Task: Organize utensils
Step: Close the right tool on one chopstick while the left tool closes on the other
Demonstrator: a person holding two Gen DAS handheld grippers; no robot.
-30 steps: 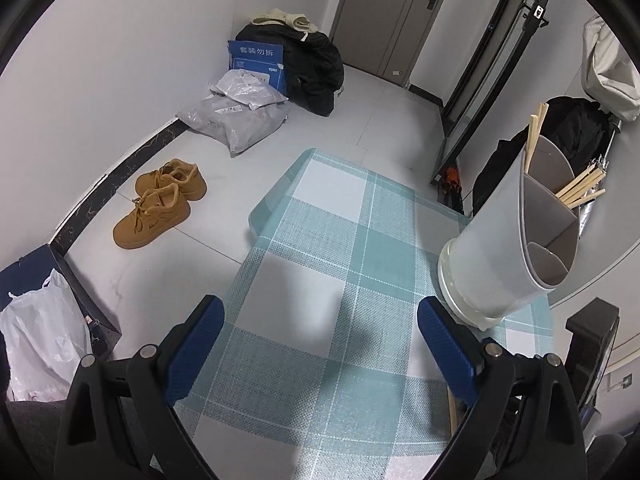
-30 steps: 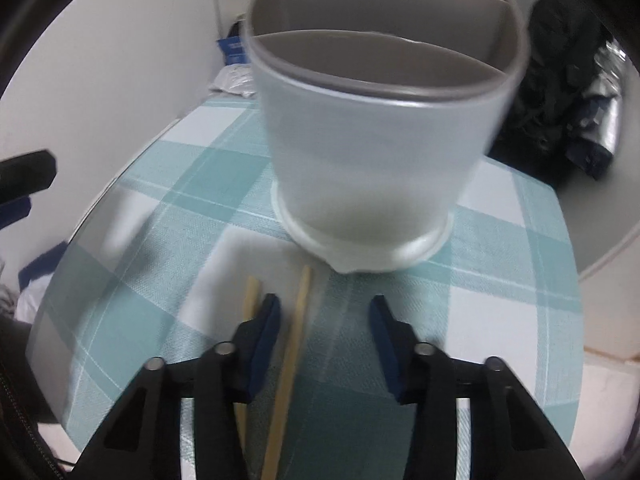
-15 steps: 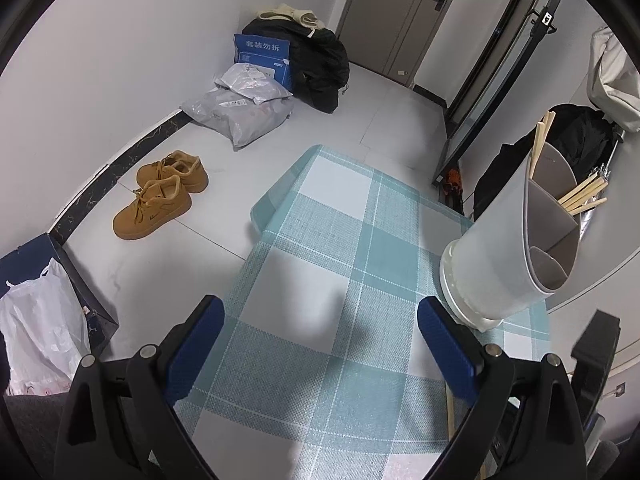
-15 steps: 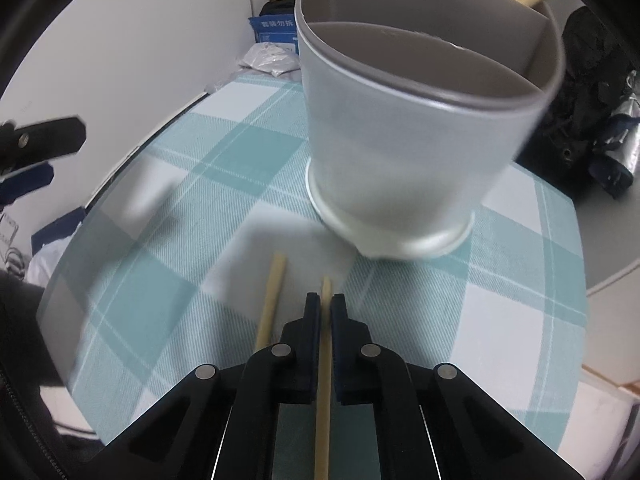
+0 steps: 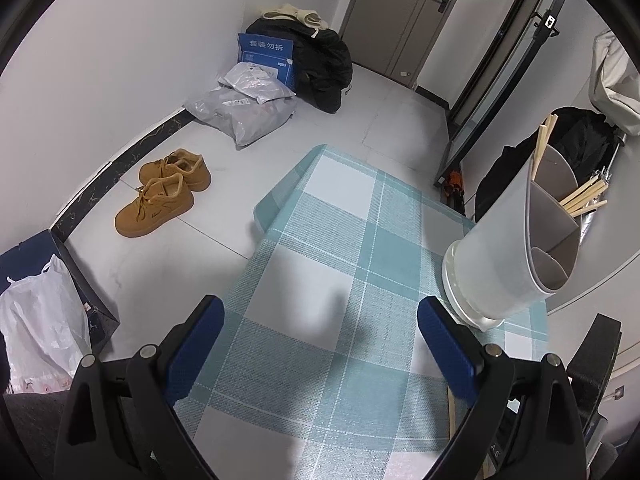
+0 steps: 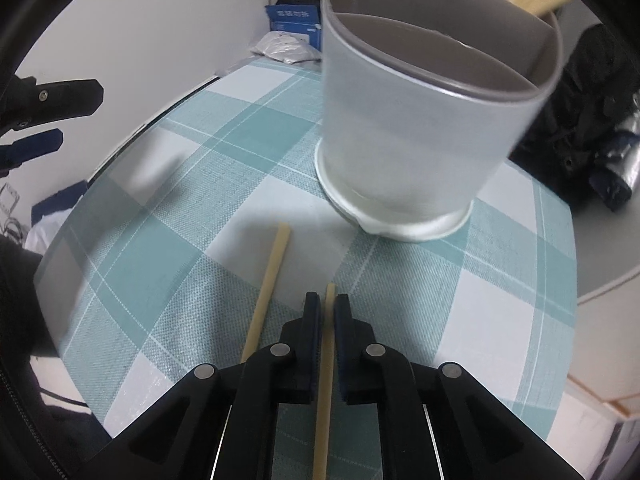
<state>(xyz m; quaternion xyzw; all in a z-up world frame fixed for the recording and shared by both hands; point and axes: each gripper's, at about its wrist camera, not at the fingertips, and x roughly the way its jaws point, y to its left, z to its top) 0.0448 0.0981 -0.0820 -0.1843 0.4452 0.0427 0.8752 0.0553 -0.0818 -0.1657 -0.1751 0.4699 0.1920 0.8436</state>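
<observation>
The right tongs (image 6: 327,308) are pinching a pale, slim wooden chopstick (image 6: 325,380) just above the teal-checked desk (image 6: 168,248). Its long axis runs near to far, tip aimed at the white, divided plastic utensil holder (image 6: 420,132). Its near end is cut off. A second matching chopstick (image 6: 268,284) lies left, partly hidden. The left tongs (image 5: 320,344) are spread wide, nothing between them.

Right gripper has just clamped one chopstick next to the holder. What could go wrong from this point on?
1. The right gripper is shut on the held chopstick close to its far tip, so most of its length trails back; it may pivot or slip when lifted.
2. The second chopstick lies right beside it and could get knocked.
3. The holder stands just ahead; a swinging chopstick could strike its wall.
</observation>
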